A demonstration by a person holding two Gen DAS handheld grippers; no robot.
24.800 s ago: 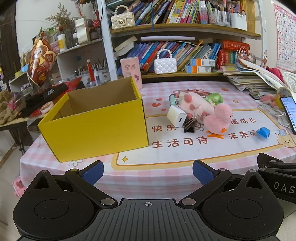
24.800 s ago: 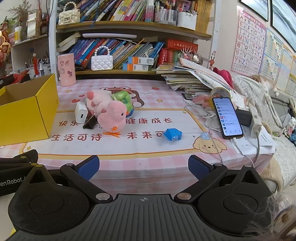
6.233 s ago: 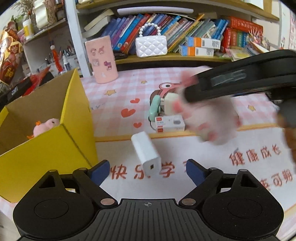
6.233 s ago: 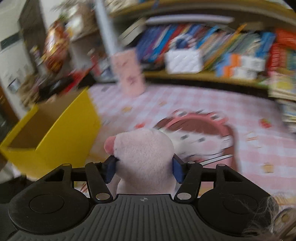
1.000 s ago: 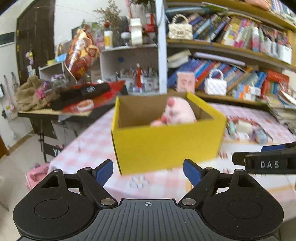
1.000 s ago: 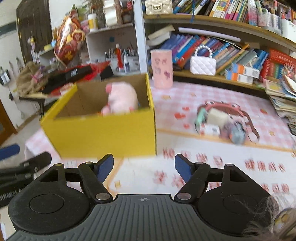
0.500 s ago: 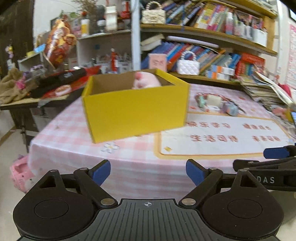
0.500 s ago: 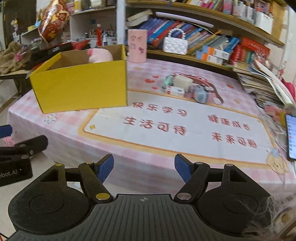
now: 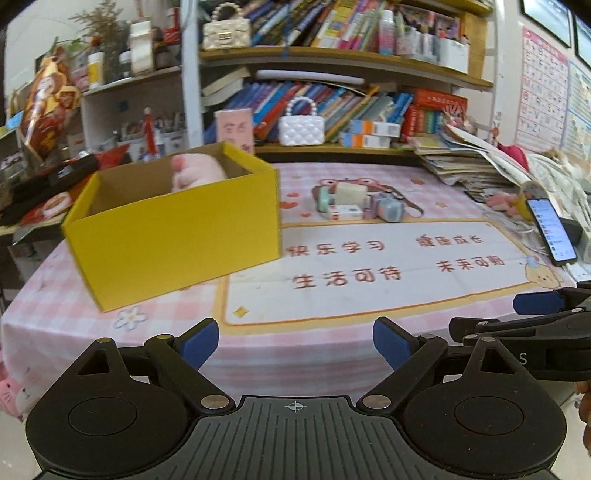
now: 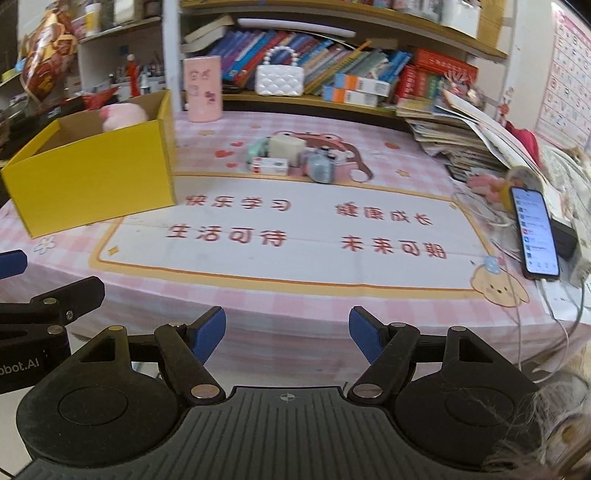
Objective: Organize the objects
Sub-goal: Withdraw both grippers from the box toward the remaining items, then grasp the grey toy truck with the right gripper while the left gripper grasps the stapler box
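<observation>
Yellow box [image 9: 177,236] on the table's [image 9: 332,336] left side, pink plush [image 9: 197,171] inside.
Left gripper [image 9: 295,341] and right gripper [image 10: 287,332] hover before the table edge, jaws spread and empty; small items [image 10: 291,158] cluster beyond the mat.

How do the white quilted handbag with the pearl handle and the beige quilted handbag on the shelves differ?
The white quilted handbag with the pearl handle stands on the lower shelf, in front of the leaning books. The beige quilted handbag stands on the shelf above and further left. The beige one shows a metal clasp on its front; no clasp shows on the white one. Both are small, quilted, upright, with beaded handles.
</observation>
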